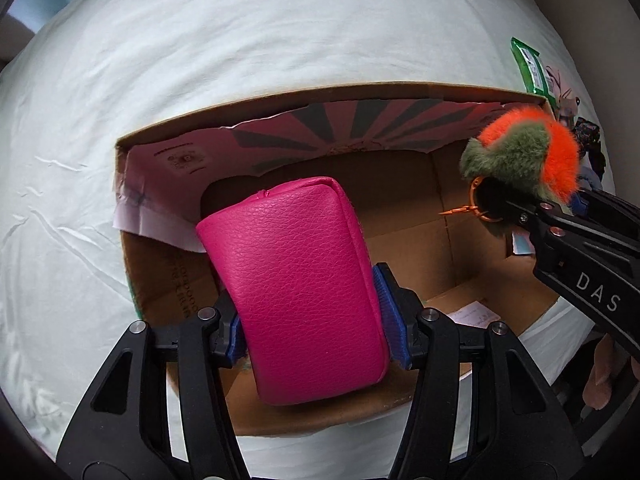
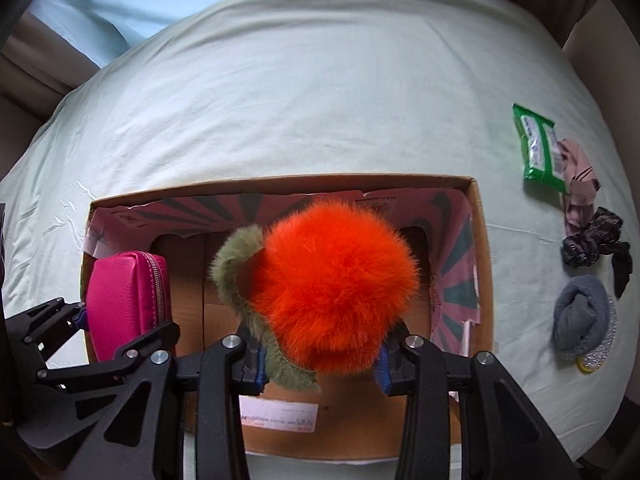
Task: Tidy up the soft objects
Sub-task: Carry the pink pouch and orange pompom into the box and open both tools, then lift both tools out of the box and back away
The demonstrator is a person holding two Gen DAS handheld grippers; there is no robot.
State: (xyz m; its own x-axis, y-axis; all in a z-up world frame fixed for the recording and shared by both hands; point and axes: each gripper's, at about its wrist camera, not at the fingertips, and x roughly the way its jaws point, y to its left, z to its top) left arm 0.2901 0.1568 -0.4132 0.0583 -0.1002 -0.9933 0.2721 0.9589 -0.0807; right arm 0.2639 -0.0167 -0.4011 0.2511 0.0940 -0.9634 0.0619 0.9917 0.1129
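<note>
Through the left wrist camera, we are holding a pink zip pouch (image 1: 304, 280) above the open cardboard box (image 1: 280, 98). Our left gripper (image 1: 310, 316) is pinching the pouch across its lower half, with the blue pads (image 1: 386, 300) pressing into its sides. The box is sitting on a pale, wrinkled bed sheet (image 1: 200, 40), and a torn pink printed liner (image 1: 320, 128) is hanging along its far inside wall. At the right edge, our right gripper (image 1: 516, 204) is gripping an orange and green fur pompom (image 1: 528, 152) over the box's right corner, with a copper clasp (image 1: 464, 210) sticking out from beneath the fur. A green packet (image 1: 532, 66) is lying on the sheet beyond the box.

Through the right wrist camera, our right gripper (image 2: 320, 360) is squeezing the pompom (image 2: 336, 288) between its fingers, directly over the middle of the box (image 2: 280, 182). To the left, our left gripper (image 2: 120, 332) is clamping the pink pouch (image 2: 120, 300) over the box's left side, zipper facing right. A white label (image 2: 280, 414) is lying on the box floor. Off to the right on the sheet (image 2: 320, 80), well apart from the box, are the green packet (image 2: 538, 148), a pink scrunchie (image 2: 580, 184), a black scrunchie (image 2: 596, 240) and a rolled grey sock (image 2: 580, 316), clustered together.
</note>
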